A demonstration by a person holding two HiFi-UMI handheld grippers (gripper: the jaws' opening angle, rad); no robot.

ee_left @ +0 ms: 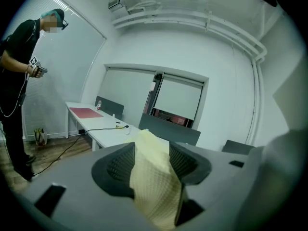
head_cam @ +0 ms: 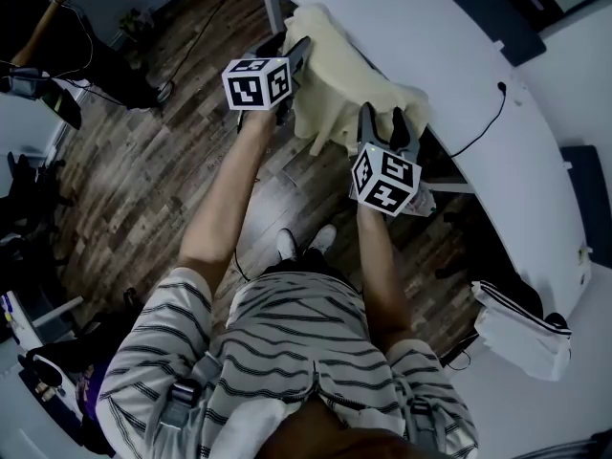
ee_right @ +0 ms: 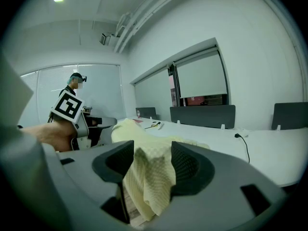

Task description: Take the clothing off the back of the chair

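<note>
A pale yellow piece of clothing [head_cam: 344, 84] lies bunched at the near edge of the white table [head_cam: 430, 27], partly hanging over it. No chair back shows under it. My left gripper [head_cam: 287, 54] is at its left end and my right gripper [head_cam: 382, 120] at its near right end. In the left gripper view a fold of the clothing [ee_left: 154, 177] lies between the wide-spread jaws of the left gripper [ee_left: 151, 160]. In the right gripper view the cloth [ee_right: 149, 177] hangs loosely between the right gripper's [ee_right: 151, 160] spread jaws, with a gap at the left pad.
A black cable [head_cam: 483, 127] runs over the table at the right. Another person [head_cam: 57, 27] with grippers stands at the far left on the wooden floor. A white bag [head_cam: 516, 328] sits at the lower right. Grey dividers [ee_left: 168, 129] stand on the table.
</note>
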